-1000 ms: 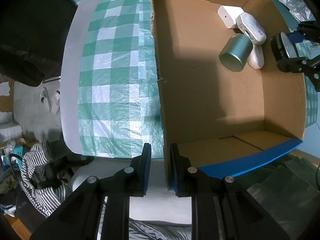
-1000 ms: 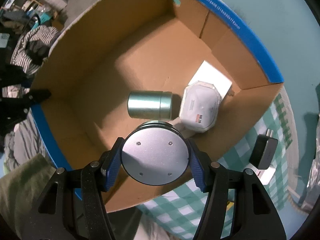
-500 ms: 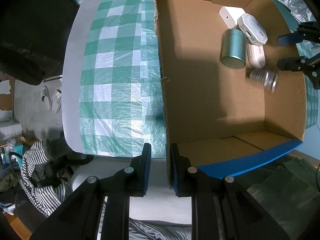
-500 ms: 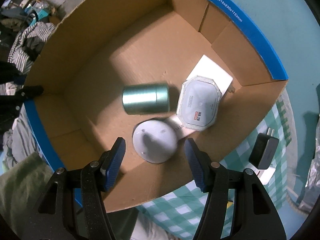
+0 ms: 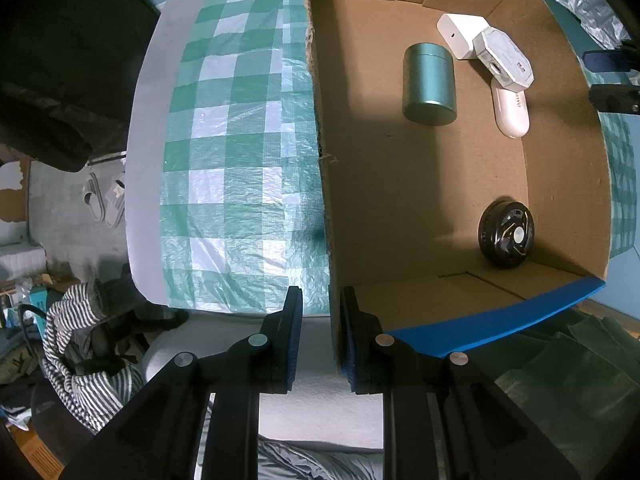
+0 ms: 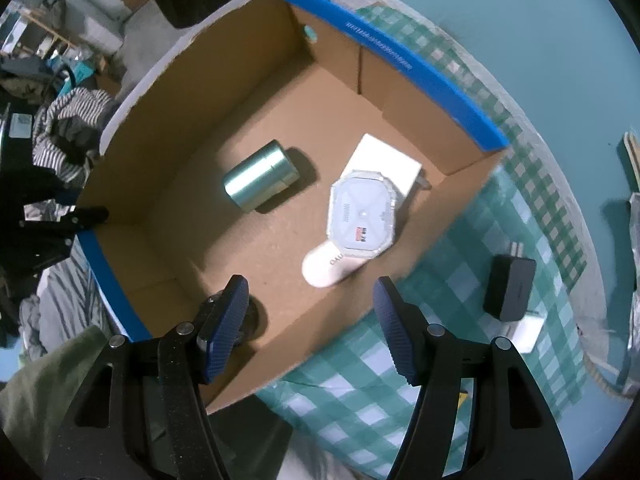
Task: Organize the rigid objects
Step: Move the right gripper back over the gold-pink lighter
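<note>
Since a second ago, the round black disc (image 5: 506, 237) has been released from the right gripper (image 6: 312, 330) and is now seen lying on the floor of the cardboard box (image 6: 168, 184), down by the gripper's left finger (image 6: 224, 328) and partly hidden behind it. The right jaws are spread wide and nothing is held between them. The left gripper (image 5: 320, 336) is seen with its jaws narrowly apart astride the box's near wall; whether the cardboard is truly pinched cannot be told.

Ahead of the right gripper, inside the box, a green tin (image 6: 260, 180) lies on its side, well apart from a white octagonal case (image 6: 362, 216), which rests on a white oval case (image 6: 328, 266) and a white flat box (image 6: 386, 164).

The next piece is judged to be the black adapter (image 6: 510, 288), out to the right on the checked cloth (image 6: 452, 280), touching a small white block (image 6: 526, 332). It would best be approached from above, with the fingers closed across its narrow sides and the prongs avoided, while the box is steadied by the left gripper.

The thin plastic cloth is judged to be slippery. Beyond the table, striped clothing (image 5: 84, 364) and slippers (image 5: 104, 200) are seen on the floor.
</note>
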A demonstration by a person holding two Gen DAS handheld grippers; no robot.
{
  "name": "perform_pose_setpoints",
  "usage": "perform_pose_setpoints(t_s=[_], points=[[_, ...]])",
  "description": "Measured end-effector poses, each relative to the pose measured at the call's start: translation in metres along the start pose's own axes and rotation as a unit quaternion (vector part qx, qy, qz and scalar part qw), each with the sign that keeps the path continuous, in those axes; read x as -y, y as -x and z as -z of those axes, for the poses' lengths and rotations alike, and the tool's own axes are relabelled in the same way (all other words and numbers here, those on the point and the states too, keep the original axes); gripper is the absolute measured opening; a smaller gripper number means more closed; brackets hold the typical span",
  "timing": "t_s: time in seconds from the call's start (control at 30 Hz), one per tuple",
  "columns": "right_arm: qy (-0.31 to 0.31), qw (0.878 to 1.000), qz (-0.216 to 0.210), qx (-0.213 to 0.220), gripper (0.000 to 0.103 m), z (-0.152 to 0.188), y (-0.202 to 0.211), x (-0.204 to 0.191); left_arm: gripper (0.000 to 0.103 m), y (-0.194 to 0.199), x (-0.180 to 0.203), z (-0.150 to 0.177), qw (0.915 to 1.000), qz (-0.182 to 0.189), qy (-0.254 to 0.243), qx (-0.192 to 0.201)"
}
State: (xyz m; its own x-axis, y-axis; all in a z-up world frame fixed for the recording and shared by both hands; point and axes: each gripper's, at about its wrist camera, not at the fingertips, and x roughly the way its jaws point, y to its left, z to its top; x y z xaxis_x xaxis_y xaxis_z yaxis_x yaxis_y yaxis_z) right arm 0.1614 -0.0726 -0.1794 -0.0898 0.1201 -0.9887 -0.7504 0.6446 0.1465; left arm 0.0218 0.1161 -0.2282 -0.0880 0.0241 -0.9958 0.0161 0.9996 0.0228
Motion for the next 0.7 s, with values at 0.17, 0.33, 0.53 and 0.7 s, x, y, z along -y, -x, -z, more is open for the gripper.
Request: perform_pose_setpoints(t_s=[0.17, 0.33, 0.53, 0.7], points=[[-0.017, 1.0, -0.001, 0.016, 0.066, 0.012, 0.016, 0.009, 0.019, 0.001, 0.001, -0.001, 1.0, -0.001, -0.002, 0.0], [-0.048, 0.998, -0.002, 0.03, 0.066, 0.029, 0.03, 0.026, 0.019, 0.001, 0.002, -0.001, 1.0, -0.001, -0.003, 0.0], [-0.1, 0.994, -0.004, 0.032, 0.066, 0.059, 0.032, 0.058, 0.019, 0.001, 0.003, -0.002, 1.0, -0.001, -0.003, 0.0], [-0.153, 0.988, -0.002, 0.024, 0.066, 0.09, 0.024, 0.092, 0.019, 0.001, 0.003, -0.002, 1.0, -0.001, -0.003, 0.0]])
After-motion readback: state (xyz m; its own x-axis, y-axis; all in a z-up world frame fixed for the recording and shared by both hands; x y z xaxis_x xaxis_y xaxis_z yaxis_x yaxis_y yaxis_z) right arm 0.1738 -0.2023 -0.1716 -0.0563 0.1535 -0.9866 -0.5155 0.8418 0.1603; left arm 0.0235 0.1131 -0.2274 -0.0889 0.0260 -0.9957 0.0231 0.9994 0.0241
